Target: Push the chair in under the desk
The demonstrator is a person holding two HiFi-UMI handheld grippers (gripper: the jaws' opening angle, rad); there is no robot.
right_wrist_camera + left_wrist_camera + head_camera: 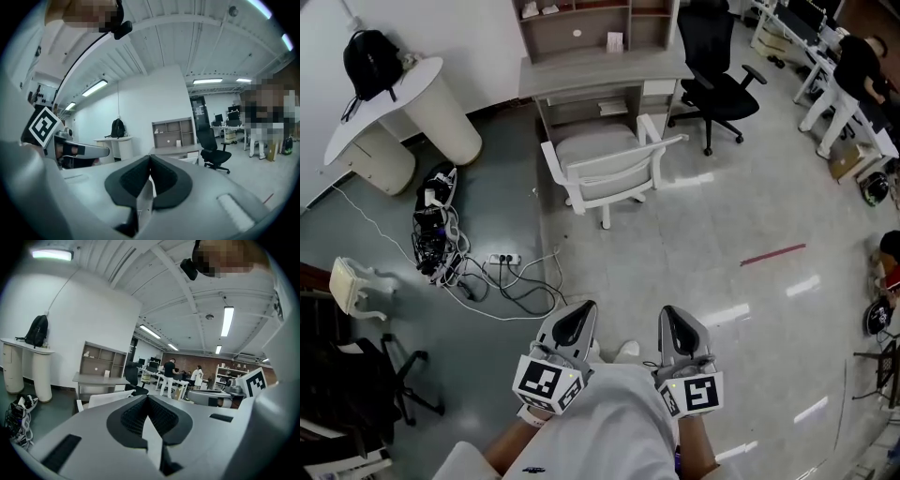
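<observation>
The white chair (609,169) stands on the floor just in front of the grey desk (600,70), its seat facing the desk and its back toward me. It is pulled out, seat partly outside the desk opening. Both grippers are held close to my body, far short of the chair. My left gripper (583,310) is shut with nothing in it, and so is my right gripper (672,315). In the left gripper view the jaws (147,397) meet, with the chair (105,398) and desk (98,378) beyond. The right gripper (150,157) view shows the desk (176,149) ahead.
A black office chair (717,80) stands right of the desk. A round white cabinet (441,103) with a black backpack (370,61) is at the left. Cables and a power strip (502,260) lie on the floor left of my path. A red tape line (773,253) marks the floor.
</observation>
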